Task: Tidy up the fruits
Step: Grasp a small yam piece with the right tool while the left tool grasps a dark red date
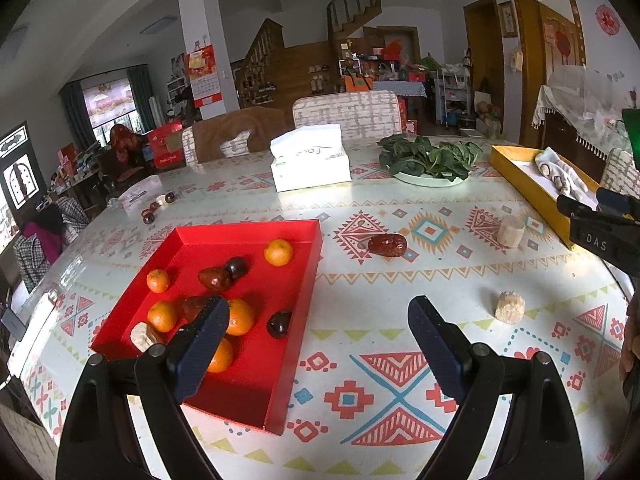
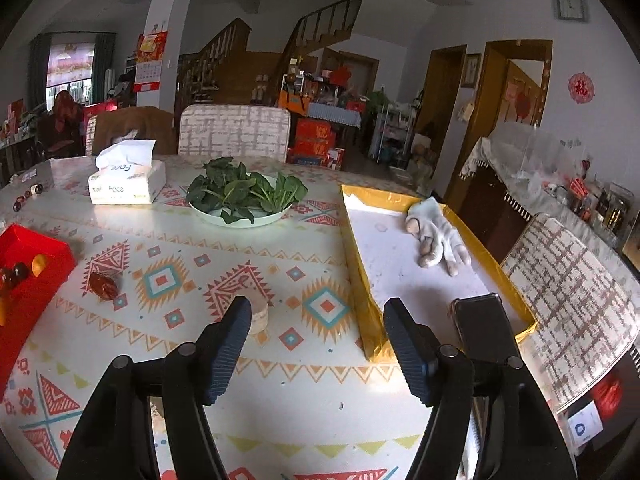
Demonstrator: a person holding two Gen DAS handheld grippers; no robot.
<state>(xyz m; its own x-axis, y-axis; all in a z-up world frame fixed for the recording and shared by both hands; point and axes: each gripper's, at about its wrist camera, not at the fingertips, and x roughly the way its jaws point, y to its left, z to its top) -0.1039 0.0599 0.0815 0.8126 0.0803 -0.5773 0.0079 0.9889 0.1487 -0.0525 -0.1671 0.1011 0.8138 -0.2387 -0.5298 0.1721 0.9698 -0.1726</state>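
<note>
A red tray [image 1: 298, 300] on the patterned table holds several oranges [image 1: 278, 252], dark fruits [image 1: 279, 324] and a pale cut piece [image 1: 143, 336]. A red date [image 1: 387, 245] lies on the table right of the tray; it also shows in the right wrist view [image 2: 103, 285]. Two pale cut pieces [image 1: 510, 307] [image 1: 511, 231] lie further right; one shows by my right gripper's left finger [image 2: 258, 316]. My left gripper [image 1: 318, 320] is open and empty over the tray's right edge. My right gripper [image 2: 316, 314] is open and empty beside the yellow tray [image 2: 362, 280].
A tissue box [image 2: 128, 184] and a plate of green leaves [image 2: 244, 196] stand at the back. The yellow tray holds a cloth toy [image 2: 436, 240] and a phone [image 2: 482, 326]. Small dark fruits [image 1: 150, 216] lie at the far left. Chairs surround the table.
</note>
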